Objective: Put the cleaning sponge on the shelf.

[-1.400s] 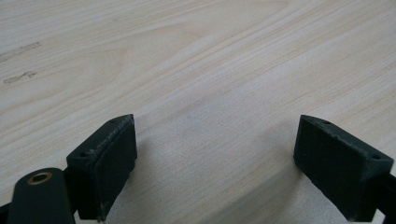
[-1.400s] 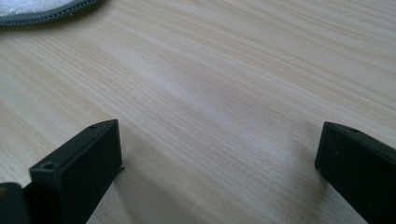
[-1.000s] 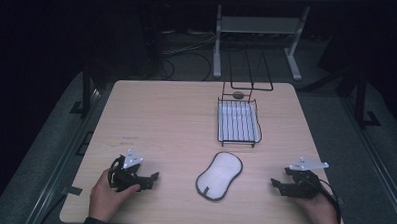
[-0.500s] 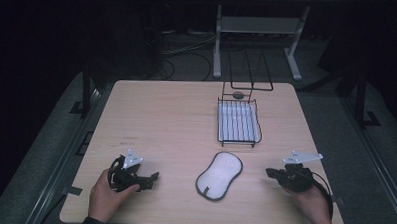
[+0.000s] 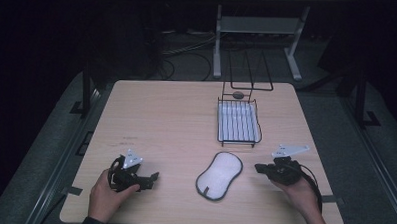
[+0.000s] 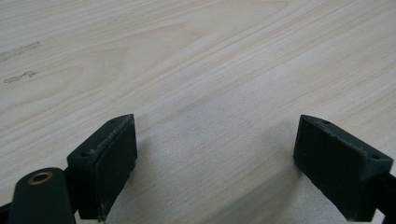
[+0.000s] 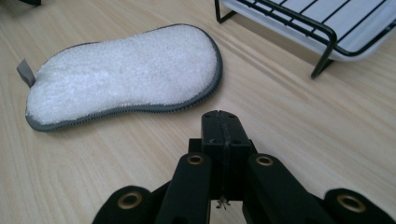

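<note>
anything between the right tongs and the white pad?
Nothing: only bare table lies between the shut right tongs and the white pad, plain in the right gripper view. High view agrees.

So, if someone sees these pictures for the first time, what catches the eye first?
Probably the white, peanut-shaped scrubbing pad with a grey edge, lying flat near the front of the pale wooden table. Behind it stands a black wire rack with a white tray. The right gripper, fingers shut and empty, points toward the pad.
</note>
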A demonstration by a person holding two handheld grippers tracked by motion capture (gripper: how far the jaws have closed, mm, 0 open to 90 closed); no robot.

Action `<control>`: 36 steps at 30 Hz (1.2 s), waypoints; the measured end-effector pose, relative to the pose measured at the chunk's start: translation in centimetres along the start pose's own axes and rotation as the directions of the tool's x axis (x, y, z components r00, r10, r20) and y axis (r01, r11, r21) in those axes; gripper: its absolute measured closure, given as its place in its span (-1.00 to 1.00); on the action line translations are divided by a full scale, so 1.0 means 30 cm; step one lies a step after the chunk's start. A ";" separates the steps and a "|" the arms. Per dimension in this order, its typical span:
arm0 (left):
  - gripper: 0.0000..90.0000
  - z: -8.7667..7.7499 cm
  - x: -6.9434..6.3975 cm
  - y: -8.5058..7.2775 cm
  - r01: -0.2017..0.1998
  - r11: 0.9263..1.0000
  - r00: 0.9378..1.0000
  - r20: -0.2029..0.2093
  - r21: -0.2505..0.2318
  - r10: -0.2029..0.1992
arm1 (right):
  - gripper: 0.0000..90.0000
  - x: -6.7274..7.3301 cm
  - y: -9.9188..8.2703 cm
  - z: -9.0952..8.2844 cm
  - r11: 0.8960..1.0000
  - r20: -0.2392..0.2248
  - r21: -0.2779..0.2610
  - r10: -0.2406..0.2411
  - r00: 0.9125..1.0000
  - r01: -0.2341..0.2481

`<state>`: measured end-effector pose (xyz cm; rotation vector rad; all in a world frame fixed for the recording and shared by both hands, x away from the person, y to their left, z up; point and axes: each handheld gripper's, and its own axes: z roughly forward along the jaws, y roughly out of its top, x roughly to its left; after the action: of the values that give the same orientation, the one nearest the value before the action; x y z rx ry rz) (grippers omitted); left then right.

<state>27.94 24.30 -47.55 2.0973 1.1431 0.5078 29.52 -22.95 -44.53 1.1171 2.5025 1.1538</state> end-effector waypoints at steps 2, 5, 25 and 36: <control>-0.72 0.000 0.000 0.000 0.000 1.000 1.000 0.000 0.000 0.000 | 1.00 0.002 0.010 0.007 1.000 -0.003 -0.001 -0.005 1.000 0.005; -0.72 0.000 0.000 0.000 -0.001 1.000 1.000 0.000 0.000 0.001 | 1.00 0.006 0.023 0.018 1.000 -0.007 -0.009 -0.008 1.000 0.008; -0.72 0.001 -0.001 0.000 0.003 1.000 1.000 0.000 -0.002 -0.003 | 1.00 0.009 0.064 0.110 1.000 -0.015 0.020 -0.017 1.000 0.017; -0.72 0.001 -0.001 0.000 0.004 1.000 1.000 0.000 -0.003 -0.004 | 1.00 0.014 0.090 0.165 0.999 -0.021 0.044 -0.031 0.999 0.032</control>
<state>27.93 24.27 -47.57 2.0923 1.1452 0.5070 32.87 -18.63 -45.96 1.0776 2.5632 1.1126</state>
